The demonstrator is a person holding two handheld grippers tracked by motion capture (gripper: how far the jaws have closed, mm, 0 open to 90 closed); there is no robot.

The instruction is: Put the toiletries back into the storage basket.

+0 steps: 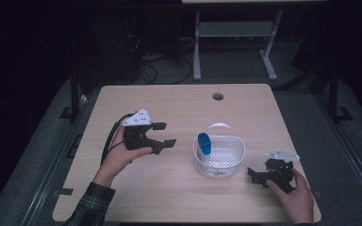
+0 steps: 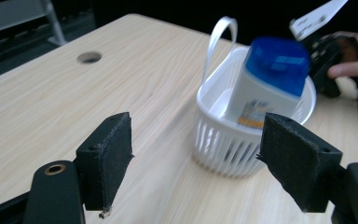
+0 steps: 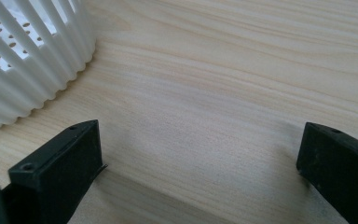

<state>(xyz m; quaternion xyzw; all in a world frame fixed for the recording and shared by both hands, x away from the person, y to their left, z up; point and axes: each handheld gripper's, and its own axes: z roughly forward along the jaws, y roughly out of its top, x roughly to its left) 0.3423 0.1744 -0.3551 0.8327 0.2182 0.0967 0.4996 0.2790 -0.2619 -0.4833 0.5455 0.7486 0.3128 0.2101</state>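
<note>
A white slotted basket (image 1: 232,142) with a handle stands right of the table's middle. Inside it leans a white bottle with a blue cap (image 1: 204,143). My left gripper (image 1: 166,134) hovers left of the basket, pointing at it, jaws wide open with nothing between them. The left gripper view looks past its open jaws (image 2: 196,158) at the basket (image 2: 223,144) and the bottle (image 2: 270,84). My right gripper (image 1: 255,176) rests on the table just right of the basket, open and holding nothing. Its view shows its jaws (image 3: 200,172) over bare wood, the basket wall (image 3: 32,70) at upper left.
The light wooden table (image 1: 169,188) has a round cable hole (image 1: 218,96) near its far edge. Dark floor surrounds it, with a metal stand's legs (image 1: 197,56) beyond. The person's other hand and gripper (image 2: 328,51) sit behind the basket in the left gripper view.
</note>
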